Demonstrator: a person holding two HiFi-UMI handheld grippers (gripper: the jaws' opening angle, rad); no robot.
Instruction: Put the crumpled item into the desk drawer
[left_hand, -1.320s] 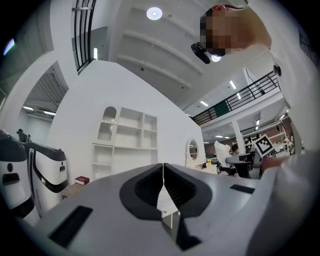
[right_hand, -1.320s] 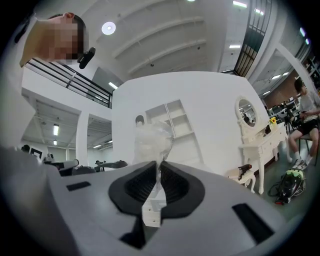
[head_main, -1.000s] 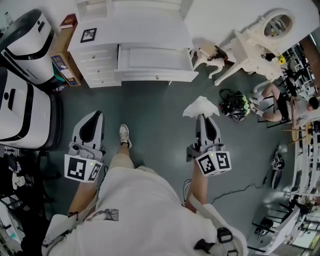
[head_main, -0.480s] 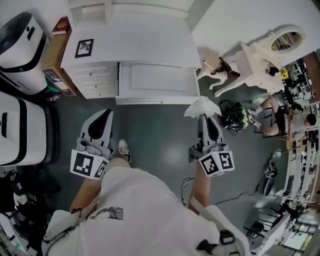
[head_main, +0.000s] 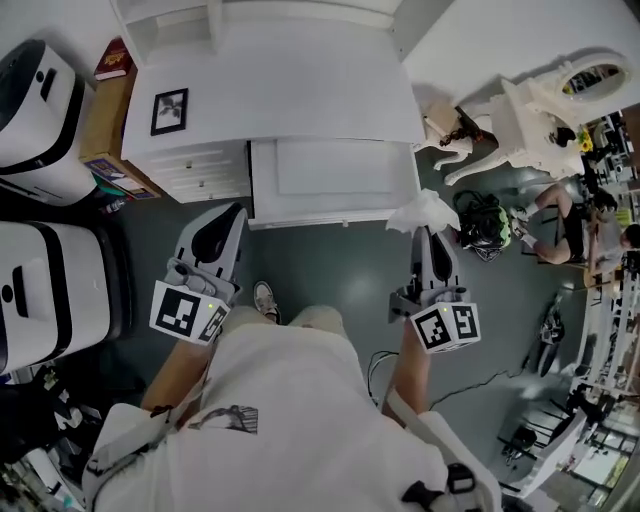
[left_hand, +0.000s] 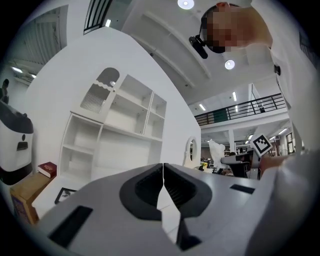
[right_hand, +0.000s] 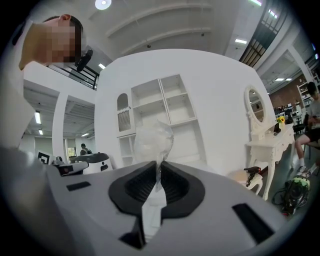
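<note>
both grippers have come nearer the desk; right gripper is pinched tight on the wad, just off the right corner of the open drawer. left gripper is closed, empty. carrying step; next, i judge, bring the wad over the drawer and let go

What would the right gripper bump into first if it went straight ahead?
The right gripper's crumpled item would probably touch the drawer's right front corner first; depth is hard to judge.
</note>
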